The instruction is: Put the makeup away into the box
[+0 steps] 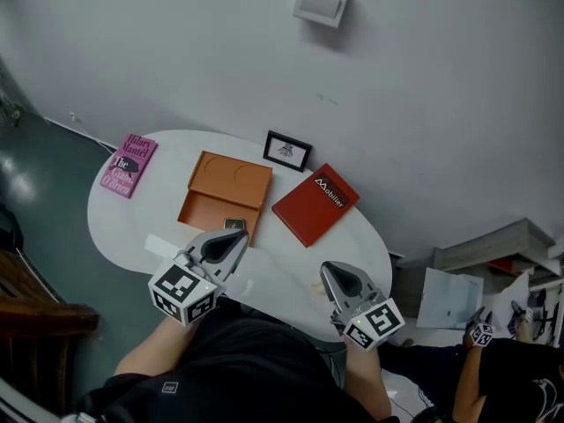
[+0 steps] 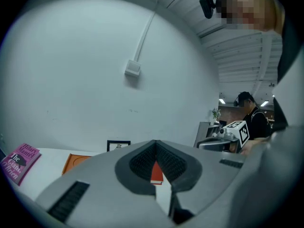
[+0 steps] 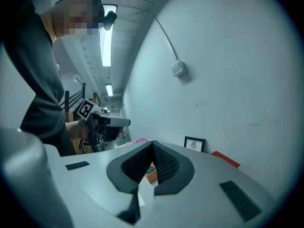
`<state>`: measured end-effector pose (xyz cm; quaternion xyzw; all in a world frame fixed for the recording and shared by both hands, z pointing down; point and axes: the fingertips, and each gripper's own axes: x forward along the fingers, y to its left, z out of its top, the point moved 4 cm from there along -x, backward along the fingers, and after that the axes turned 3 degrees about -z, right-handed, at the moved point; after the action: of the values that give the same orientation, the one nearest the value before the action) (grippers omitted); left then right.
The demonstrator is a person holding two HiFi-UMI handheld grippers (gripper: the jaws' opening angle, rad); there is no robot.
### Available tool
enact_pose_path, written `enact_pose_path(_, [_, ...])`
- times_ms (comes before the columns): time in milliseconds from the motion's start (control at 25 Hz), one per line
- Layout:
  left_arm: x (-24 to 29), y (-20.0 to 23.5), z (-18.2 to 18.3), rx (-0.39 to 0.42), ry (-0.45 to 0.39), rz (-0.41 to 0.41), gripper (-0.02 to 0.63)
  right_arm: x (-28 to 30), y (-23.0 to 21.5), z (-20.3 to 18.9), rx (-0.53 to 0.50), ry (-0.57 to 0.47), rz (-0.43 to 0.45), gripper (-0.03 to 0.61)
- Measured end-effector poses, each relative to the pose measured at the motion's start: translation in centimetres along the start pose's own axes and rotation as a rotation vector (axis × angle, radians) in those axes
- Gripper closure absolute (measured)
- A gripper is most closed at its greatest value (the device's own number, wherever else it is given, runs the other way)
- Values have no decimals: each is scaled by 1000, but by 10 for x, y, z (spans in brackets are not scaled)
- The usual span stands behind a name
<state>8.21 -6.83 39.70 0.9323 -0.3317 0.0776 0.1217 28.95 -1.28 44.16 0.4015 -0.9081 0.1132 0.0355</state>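
A pink book (image 1: 129, 166) lies at the left end of the white desk (image 1: 132, 223), a red book (image 1: 315, 204) toward the right, and a small framed picture (image 1: 287, 151) stands by the wall.

Table top (image 1: 123, 227): white, smooth, faint sheen. Laminate or paint, I can't tell which.
Box (image 1: 231, 183): orange, matt, smooth; card or leatherette, unclear.
Red book (image 1: 313, 208): smooth cover, soft gloss.
Pink book (image 1: 130, 166): printed paper cover, slight shine.
Picture frame (image 1: 287, 151): black, smooth edge.
My left gripper (image 1: 231, 241): grey moulded plastic, matt; pads (image 2: 142, 163) dark, finely ribbed, rubbery look.
My right gripper (image 1: 335, 276): same matt grey plastic, with the same ribbed dark pads (image 3: 166, 163).
Wall (image 1: 176, 51): white paint, matt, a few scuffs.
Floor (image 1: 44, 192): dark, smooth, some sheen.
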Motion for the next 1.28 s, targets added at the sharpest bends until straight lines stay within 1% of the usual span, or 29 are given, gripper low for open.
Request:
enact_pose_path(80, [-2, -6, -2, 3, 9, 5, 601, -3, -5, 3, 14, -23, -1, 543])
enact_pose_path(200, [-9, -4, 3, 34, 2, 27, 601, 4, -4, 9, 29, -54, 5, 543])
enact_pose_path(320, [-17, 16, 12, 40, -20, 82, 601, 15, 2, 18, 9, -63, 28, 543])
enact_pose_path(480, [-40, 45, 20, 40, -42, 156, 601, 28, 10, 19, 9, -55, 33, 543])
enact_pose_path(640, [-54, 61, 14, 12, -41, 179, 601, 42, 17, 21, -1, -47, 41, 543])
enact_pose_path(720, [-58, 64, 11, 6, -42, 178, 601, 43, 13, 24, -28, -41, 15, 543])
enact_pose_path(800, [-64, 69, 10, 6, -42, 184, 601, 35, 1, 30, -55, -46, -42, 543])
enact_pose_path(880, [-72, 76, 7, 2, -36, 197, 601, 23, -16, 34, -45, -52, -100, 543])
enact_pose_path(960, [-78, 83, 2, -15, -22, 205, 601, 13, -27, 31, -8, -46, -136, 543])
enact_pose_path(1160, [-72, 86, -12, -58, 7, 179, 601, 16, -31, 5, 69, 3, -164, 543])
enact_pose_path(1280, [-64, 80, -20, -73, 23, 145, 601, 19, -26, -23, 37, 97, -183, 543])
